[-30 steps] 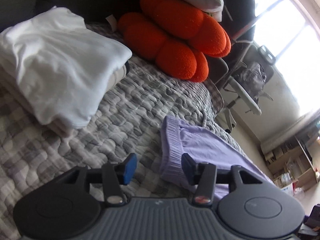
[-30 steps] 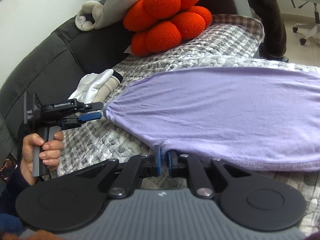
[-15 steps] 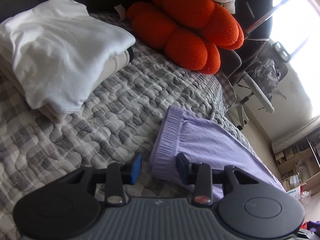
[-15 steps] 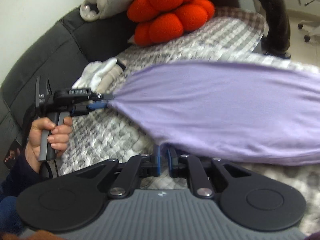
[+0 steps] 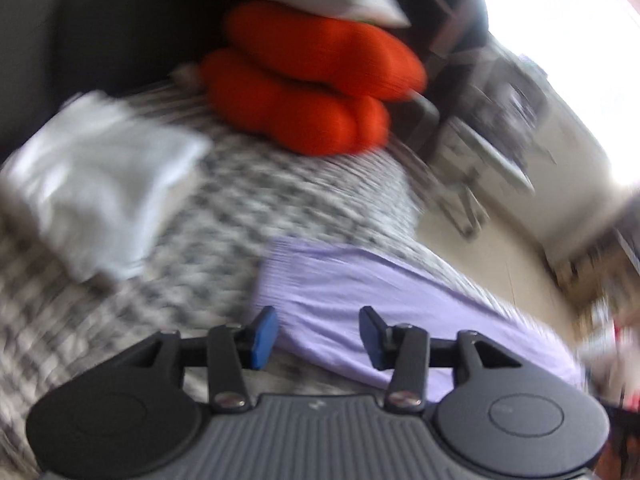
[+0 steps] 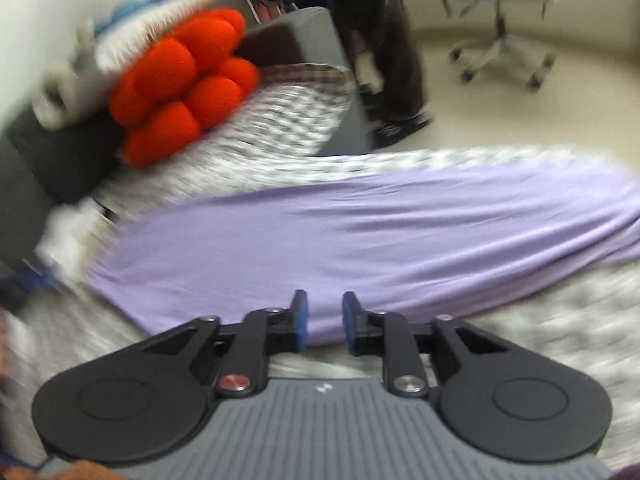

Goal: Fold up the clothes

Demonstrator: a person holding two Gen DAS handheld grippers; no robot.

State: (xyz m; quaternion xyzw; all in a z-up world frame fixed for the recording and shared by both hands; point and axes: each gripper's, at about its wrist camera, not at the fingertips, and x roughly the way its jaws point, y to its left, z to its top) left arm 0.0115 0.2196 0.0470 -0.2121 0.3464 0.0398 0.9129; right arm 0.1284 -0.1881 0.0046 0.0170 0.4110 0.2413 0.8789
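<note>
A lilac garment (image 6: 380, 232) lies spread flat on the grey checked quilt (image 6: 560, 320); both views are motion-blurred. My right gripper (image 6: 325, 322) hovers at its near edge. Its jaws are opening, and the cloth shows behind the gap without being pinched by the blue pads (image 6: 300, 320). In the left wrist view the ribbed hem end of the lilac garment (image 5: 360, 280) lies below my left gripper (image 5: 318, 336). Those jaws are opening too and stand well apart, the pads (image 5: 264, 336) clear of the cloth.
A stack of folded white clothes (image 5: 100, 184) sits on the quilt (image 5: 248, 200) to the left. An orange lumpy cushion (image 5: 312, 92) and a pale pillow rest against the dark sofa back. A person's dark trouser legs (image 6: 384, 48) and an office chair (image 6: 500, 40) stand on the floor beyond.
The right gripper, shut on the garment's near edge before, has parted its jaws and let it go. The left gripper has lifted off the hem. Both views have swung.
</note>
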